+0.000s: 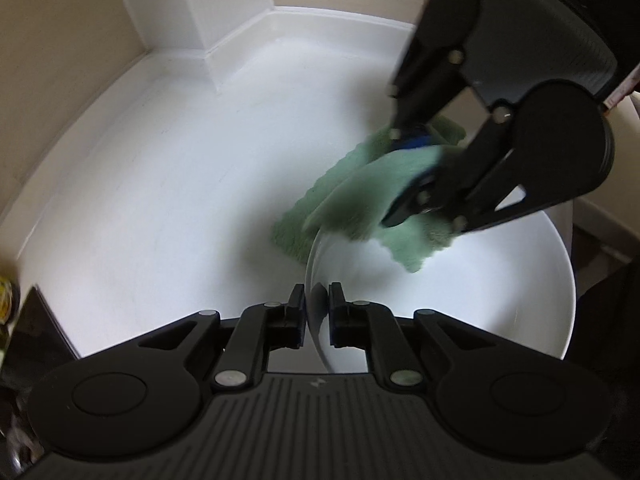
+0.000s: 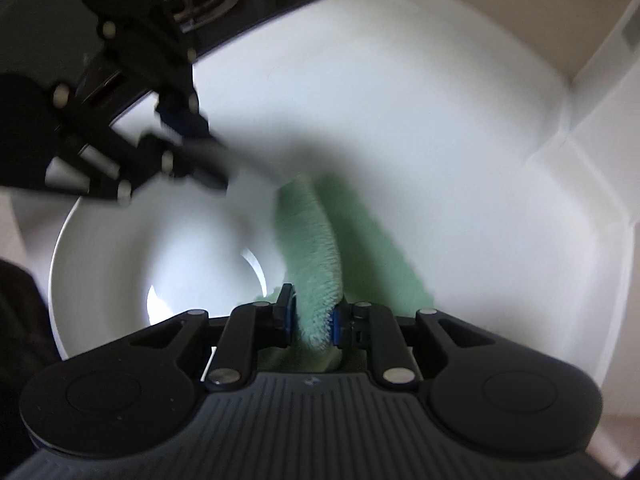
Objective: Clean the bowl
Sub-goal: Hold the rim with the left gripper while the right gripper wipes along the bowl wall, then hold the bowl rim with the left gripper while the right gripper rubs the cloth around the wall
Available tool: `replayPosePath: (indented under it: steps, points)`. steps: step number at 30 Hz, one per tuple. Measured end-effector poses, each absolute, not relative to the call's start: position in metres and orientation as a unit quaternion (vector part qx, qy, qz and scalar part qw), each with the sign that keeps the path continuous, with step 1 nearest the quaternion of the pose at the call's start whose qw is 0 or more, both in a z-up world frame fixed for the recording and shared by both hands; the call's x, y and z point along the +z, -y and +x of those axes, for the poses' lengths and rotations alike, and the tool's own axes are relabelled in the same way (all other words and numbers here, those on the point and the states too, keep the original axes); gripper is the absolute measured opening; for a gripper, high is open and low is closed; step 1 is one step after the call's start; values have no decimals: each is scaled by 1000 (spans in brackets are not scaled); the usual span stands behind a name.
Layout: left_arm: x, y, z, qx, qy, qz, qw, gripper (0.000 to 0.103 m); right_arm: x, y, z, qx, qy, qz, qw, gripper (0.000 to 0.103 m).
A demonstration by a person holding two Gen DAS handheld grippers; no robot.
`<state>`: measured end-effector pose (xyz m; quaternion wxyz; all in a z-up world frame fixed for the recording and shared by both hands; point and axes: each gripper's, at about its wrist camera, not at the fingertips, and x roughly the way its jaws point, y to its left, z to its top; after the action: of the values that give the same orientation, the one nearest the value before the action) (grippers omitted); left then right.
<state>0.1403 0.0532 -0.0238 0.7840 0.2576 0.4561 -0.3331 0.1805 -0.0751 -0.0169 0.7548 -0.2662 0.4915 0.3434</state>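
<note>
Two claws work around one white bowl [image 1: 460, 280], which sits on the white counter [image 1: 160, 180] near its front edge, with the black hob [image 2: 248, 4] well apart on the far side. The left claw [image 1: 318, 304] straddles the bowl's near rim: the thin wall stands between its narrow-set jaws, but a sliver of gap shows on both sides, so they look slack and not pressing. The right claw [image 2: 314, 320] pinches a fold of the fuzzy green cloth [image 2: 312, 248], whose loose end drapes over the bowl's far rim and partly onto the counter beyond it.

The bowl looks like glazed ceramic: stiff, fairly heavy for its size, smooth and likely slippery, and prone to chip if knocked or dropped. Its rim is the only place a narrow claw can take hold, and a firm pinch across the wall would be needed to keep it from skating or tipping while being wiped. The cloth is soft, light and limp, so it will only scrub where the claw itself drags it.
</note>
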Motion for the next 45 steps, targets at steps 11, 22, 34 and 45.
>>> replayPosePath:
  steps: [11, 22, 34, 45]
  points:
    - [-30, -47, 117, -245, -453, 245, 822, 18, -20, 97, 184, 323, -499, -164, 787, 15]
    - [-40, -54, 120, -233, -448, 221, 834, 17, -23, 98, 172, 315, -511, -174, 781, 14]
    - [-42, -58, 133, -274, -444, 220, 824, 12, -21, 86, 160, 344, -515, -277, 734, 16]
    - [-40, -56, 130, -274, -444, 232, 821, 12, -14, 49, 170, 364, -476, -349, 720, 19]
